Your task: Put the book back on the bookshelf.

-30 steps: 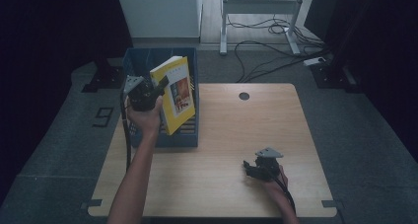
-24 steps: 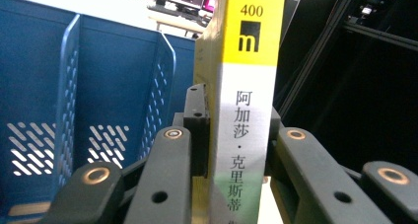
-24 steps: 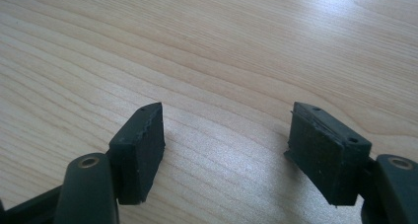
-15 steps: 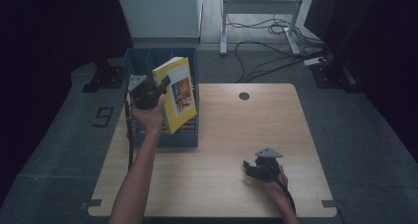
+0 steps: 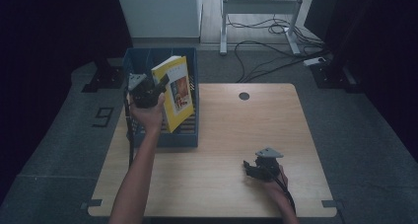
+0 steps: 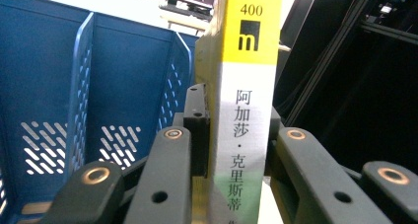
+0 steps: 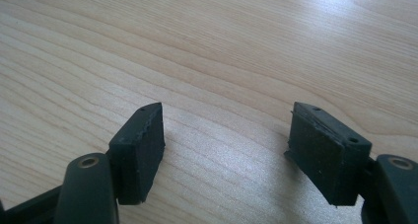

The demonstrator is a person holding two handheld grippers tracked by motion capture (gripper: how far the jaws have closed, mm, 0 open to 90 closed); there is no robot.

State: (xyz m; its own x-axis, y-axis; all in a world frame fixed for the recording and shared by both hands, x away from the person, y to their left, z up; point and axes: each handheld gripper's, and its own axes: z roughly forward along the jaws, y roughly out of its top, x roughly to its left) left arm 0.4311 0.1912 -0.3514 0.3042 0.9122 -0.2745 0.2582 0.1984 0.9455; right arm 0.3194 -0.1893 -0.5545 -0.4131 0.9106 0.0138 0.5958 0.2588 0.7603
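Item: yellow book (image 5: 173, 93), held at the spine by the left gripper (image 5: 156, 89), jaws clamped on it; the left gripper view shows a pad on each side of the white and yellow spine (image 6: 245, 110).

Position: book upright, tilted slightly, raised above the blue file rack (image 5: 192, 135) at the left side of the wooden table (image 5: 231, 135). Its lower edge sits down among the rack's slots; contact with the rack floor cannot be told.

Change: over the last second the book has drifted a little toward the far end of the rack, with the clamp unchanged. Judged meaning: the book is mid-transfer at the rack, neither seated nor clear of it.

Second tool: right gripper (image 5: 252, 168), jaws apart and empty, resting low over bare wood at the near right, unmoved since a second ago.

Surroundings: blue dividers (image 6: 81, 86) close beside the book in the left gripper view, the likeliest snag for its corners. Round grommet hole (image 5: 243, 95) in the table. Cables (image 5: 266, 41) and a desk frame (image 5: 261, 7) on the floor beyond, well apart.
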